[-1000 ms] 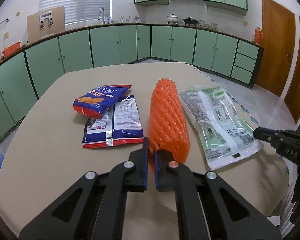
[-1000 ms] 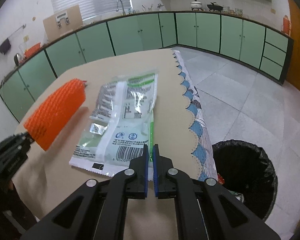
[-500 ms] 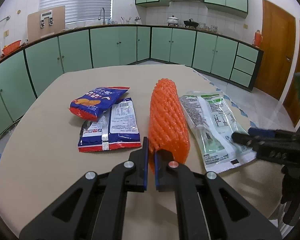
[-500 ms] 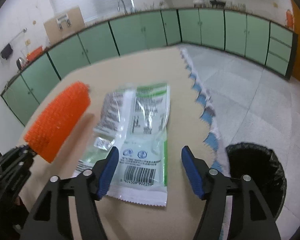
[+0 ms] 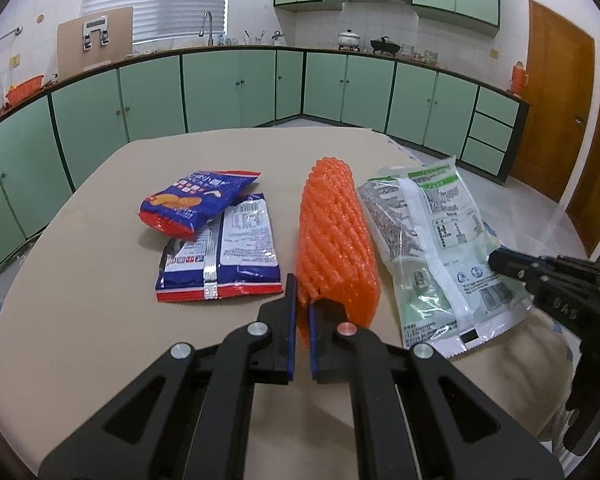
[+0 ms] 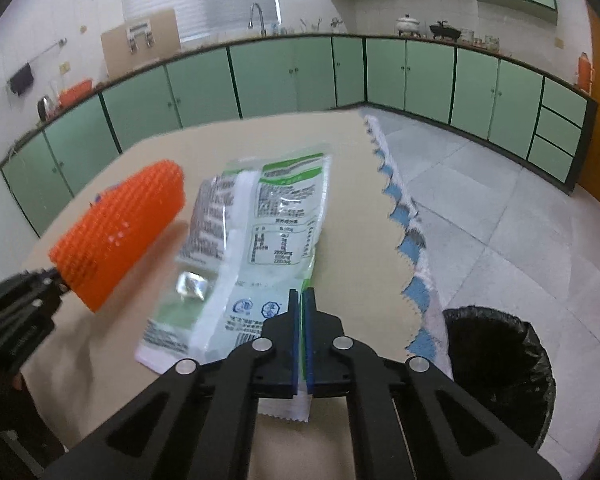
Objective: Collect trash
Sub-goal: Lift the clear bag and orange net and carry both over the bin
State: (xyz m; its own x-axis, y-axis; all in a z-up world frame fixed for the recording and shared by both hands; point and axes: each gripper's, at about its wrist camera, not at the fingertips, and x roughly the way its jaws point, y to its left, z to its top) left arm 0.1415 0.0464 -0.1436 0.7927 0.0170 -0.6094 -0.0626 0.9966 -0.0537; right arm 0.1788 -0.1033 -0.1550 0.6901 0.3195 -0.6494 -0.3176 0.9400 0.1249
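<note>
My left gripper (image 5: 301, 296) is shut on the near end of an orange foam net sleeve (image 5: 334, 232), which also shows in the right wrist view (image 6: 120, 236). My right gripper (image 6: 302, 300) is shut on the near right edge of a clear green-and-white food bag (image 6: 260, 240); from the left wrist view the bag (image 5: 428, 248) lies right of the sleeve with the right gripper (image 5: 500, 260) at its edge. Two blue-and-red snack wrappers (image 5: 220, 240) lie overlapped to the left of the sleeve.
A round beige table (image 5: 80, 280) holds everything. A black-lined trash bin (image 6: 496, 364) stands on the tiled floor right of the table, beside the blue-and-white scalloped cloth edge (image 6: 408, 240). Green kitchen cabinets (image 5: 240, 92) line the far walls.
My right gripper opened, moved onto the green bag's near edge, then shut on it. The bag's near end has shifted slightly. My left gripper stays shut on the orange sleeve.
</note>
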